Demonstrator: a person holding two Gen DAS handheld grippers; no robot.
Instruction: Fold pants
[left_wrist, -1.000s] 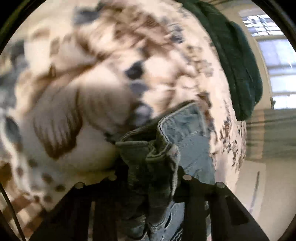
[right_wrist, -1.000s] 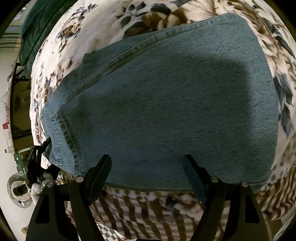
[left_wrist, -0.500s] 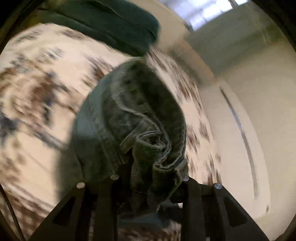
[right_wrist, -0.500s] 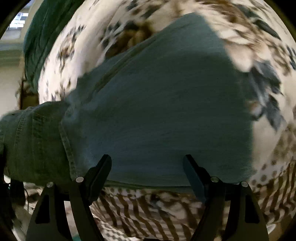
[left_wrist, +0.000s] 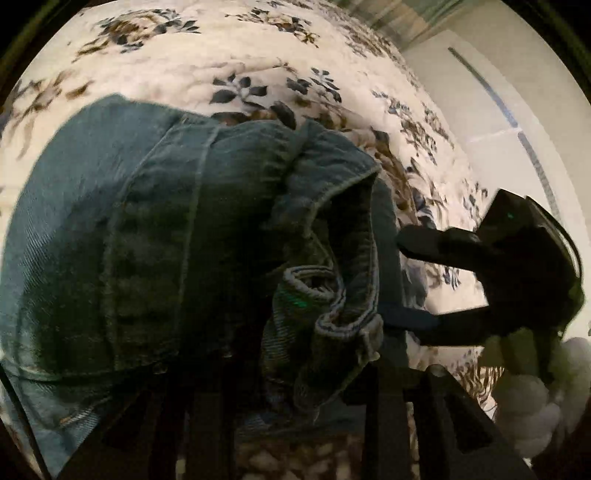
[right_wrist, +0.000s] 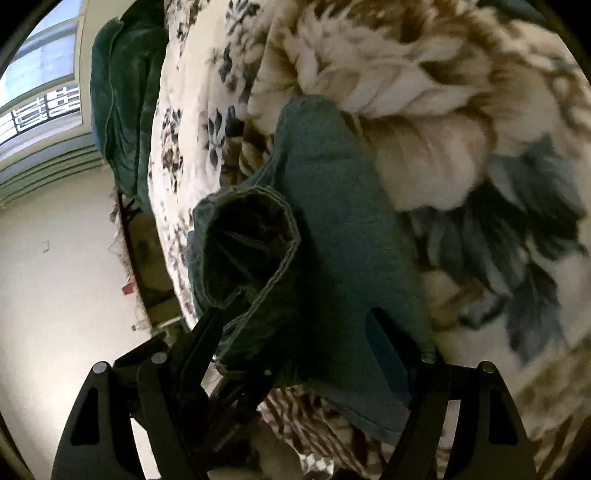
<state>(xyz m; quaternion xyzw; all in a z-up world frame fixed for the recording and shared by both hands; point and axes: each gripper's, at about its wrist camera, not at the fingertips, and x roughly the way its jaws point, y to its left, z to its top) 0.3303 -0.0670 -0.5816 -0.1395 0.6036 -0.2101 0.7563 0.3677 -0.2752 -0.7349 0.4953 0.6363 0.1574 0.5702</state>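
While its jaws were opening, the left gripper had bunched blue denim pants between them — right gripper wide open, holding nothing, over the floral quilted bedspread.

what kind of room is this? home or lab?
Most likely a home bedroom. The jeans lie on a thick floral blanket that looks like a bed cover, with dark green bedding bunched at the far end and a barred window beyond it.
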